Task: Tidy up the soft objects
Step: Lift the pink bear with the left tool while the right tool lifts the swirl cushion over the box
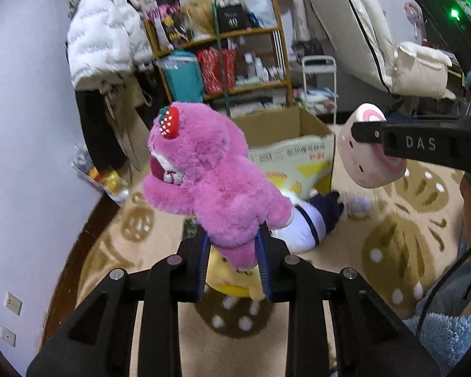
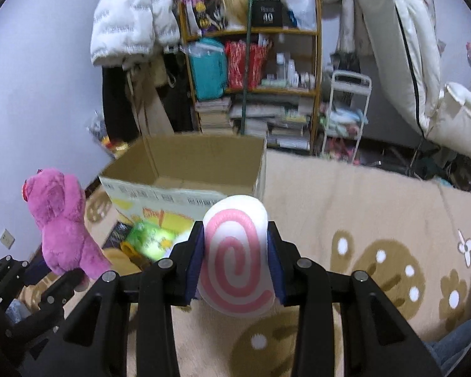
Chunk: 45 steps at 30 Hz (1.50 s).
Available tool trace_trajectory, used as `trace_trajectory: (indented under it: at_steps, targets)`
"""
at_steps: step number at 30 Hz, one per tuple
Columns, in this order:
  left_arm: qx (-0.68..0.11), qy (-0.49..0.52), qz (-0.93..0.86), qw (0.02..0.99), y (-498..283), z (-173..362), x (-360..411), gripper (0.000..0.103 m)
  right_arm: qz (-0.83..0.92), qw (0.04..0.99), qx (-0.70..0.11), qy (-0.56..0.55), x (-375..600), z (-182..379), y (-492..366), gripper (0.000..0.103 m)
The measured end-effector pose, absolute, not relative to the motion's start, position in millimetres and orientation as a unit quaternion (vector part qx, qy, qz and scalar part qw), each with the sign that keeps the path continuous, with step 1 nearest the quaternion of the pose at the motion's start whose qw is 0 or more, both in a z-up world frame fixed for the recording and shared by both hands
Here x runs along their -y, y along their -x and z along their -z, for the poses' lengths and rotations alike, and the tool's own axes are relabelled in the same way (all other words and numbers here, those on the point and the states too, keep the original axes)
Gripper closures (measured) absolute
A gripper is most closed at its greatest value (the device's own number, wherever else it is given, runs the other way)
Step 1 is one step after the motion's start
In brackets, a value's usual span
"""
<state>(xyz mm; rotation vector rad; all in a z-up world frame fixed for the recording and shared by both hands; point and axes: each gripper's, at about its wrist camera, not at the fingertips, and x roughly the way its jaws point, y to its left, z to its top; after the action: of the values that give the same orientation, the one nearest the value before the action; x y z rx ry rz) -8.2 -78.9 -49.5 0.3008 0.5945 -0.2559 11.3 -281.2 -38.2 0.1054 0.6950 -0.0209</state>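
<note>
Pink bear (image 1: 210,182) clamped in left gripper (image 1: 235,260), head up-left; right gripper (image 2: 235,270) pinches swirl roll plush (image 2: 235,257), spiral face toward camera.

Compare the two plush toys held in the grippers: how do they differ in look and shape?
The pink bear is shaggy, all magenta, with limbs and a strawberry on its head; the swirl plush is smooth, white with a pink spiral, a plain rounded roll. Shared: each is soft, clamped in a gripper, the bear in the left gripper, the roll in the right gripper.
</note>
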Motion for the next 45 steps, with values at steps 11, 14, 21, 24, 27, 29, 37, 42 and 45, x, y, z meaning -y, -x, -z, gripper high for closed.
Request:
trace_trajectory:
  at_steps: [11,14,21,24,27,29,37,42,45]
  targets:
    - [-0.22,-0.132,0.12,0.959,-1.8,13.4,70.5,0.076,0.006,0.959,-0.28,-0.034,267.7,8.2,-11.7,0.063]
    - [-0.201,-0.135,0.123,0.962,-6.3,7.7,72.1,0.076,-0.002,0.962,-0.272,-0.036,266.9,-1.5,-19.2,0.064]
    - [-0.174,-0.142,0.13,0.966,-32.3,-10.6,84.0,0.076,-0.004,0.968,-0.244,-0.051,273.2,-19.3,-45.7,0.063]
    - [-0.159,-0.149,0.134,0.967,-47.8,-18.8,87.8,0.076,-0.002,0.971,-0.233,-0.056,276.0,-19.2,-57.5,0.063]
    - [-0.158,-0.15,0.132,0.967,-63.9,-23.4,88.1,0.076,0.0,0.973,-0.225,-0.058,279.1,-20.2,-68.9,0.063]
    - [-0.159,-0.145,0.13,0.968,-75.6,-25.7,86.1,0.076,-0.001,0.973,-0.221,-0.069,282.8,-21.9,-74.2,0.063]
    - [-0.184,-0.14,0.125,0.965,-116.5,-17.5,77.4,0.076,-0.008,0.971,-0.217,-0.1,293.7,-22.7,-100.0,0.063]
    - [-0.204,-0.152,0.088,0.963,-134.7,0.7,78.0,0.076,-0.004,0.972,-0.221,-0.078,291.4,-8.6,-110.1,0.063]
    - [-0.224,-0.138,0.105,0.959,-143.3,10.0,77.6,0.075,-0.009,0.969,-0.234,-0.072,291.5,6.6,-115.7,0.063]
